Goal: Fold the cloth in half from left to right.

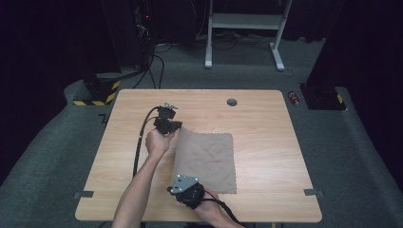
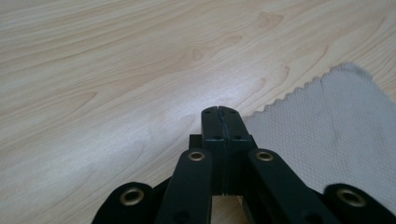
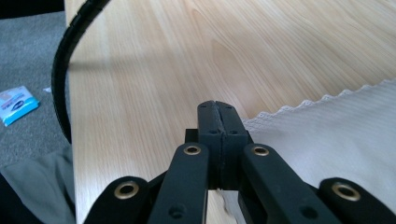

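Observation:
A beige-grey cloth (image 1: 206,156) with a zigzag edge lies flat on the wooden table (image 1: 266,123). My left gripper (image 1: 175,127) is at the cloth's far left corner, held by a hand. In the left gripper view its jaws (image 2: 223,112) are pressed together, and the cloth (image 2: 327,135) edge runs in under their tips. My right gripper (image 1: 177,184) is at the cloth's near left corner. In the right gripper view it (image 3: 218,106) is shut too, with the cloth (image 3: 327,135) edge meeting its tips from the right.
A dark round grommet (image 1: 232,102) sits near the table's far edge. Grey tape tabs (image 1: 84,194) mark the near corners. The left gripper's black cable (image 3: 60,70) curves over the table's left side. A blue packet (image 3: 16,105) and a red can (image 1: 294,98) lie on the carpet.

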Available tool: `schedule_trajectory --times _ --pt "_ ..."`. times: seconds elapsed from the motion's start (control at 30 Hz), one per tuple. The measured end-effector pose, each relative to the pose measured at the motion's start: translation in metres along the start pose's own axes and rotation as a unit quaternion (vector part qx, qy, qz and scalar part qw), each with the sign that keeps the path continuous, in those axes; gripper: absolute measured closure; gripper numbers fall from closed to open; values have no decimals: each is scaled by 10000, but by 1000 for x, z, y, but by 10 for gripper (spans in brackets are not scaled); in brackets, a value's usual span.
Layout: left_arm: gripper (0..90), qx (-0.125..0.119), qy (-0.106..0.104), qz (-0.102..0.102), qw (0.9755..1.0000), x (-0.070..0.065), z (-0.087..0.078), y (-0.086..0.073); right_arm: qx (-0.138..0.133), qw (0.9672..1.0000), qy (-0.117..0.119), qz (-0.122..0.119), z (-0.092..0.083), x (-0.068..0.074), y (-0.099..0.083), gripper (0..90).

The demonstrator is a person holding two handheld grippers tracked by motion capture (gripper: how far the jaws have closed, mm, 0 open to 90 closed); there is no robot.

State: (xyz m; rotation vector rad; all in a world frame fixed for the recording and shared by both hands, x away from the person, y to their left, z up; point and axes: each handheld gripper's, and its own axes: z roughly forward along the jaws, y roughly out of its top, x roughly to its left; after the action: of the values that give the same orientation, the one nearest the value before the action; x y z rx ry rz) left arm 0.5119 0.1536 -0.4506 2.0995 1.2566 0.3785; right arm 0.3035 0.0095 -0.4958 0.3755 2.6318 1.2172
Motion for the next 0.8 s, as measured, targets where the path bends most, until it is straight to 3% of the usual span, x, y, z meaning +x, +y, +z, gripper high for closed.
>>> schedule_trajectory --times 0.03,0.17,0.37,0.57,0.8 --pt "900 1 44 141 9999 -5 4 2 -6 10000 -30 53 -3 -2 -4 900" --pt "900 6 -138 182 9997 -18 20 7 41 9992 -221 329 -19 -11 -27 900" --pt "900 -75 -389 275 9988 -41 36 18 23 9977 -435 513 -38 -20 -44 900" --pt "900 -131 -476 310 9983 -52 44 23 5 9963 -474 719 -53 -26 -57 900" --pt "900 -146 -469 273 9984 -54 49 23 -78 9949 -545 844 -66 -29 -66 900"
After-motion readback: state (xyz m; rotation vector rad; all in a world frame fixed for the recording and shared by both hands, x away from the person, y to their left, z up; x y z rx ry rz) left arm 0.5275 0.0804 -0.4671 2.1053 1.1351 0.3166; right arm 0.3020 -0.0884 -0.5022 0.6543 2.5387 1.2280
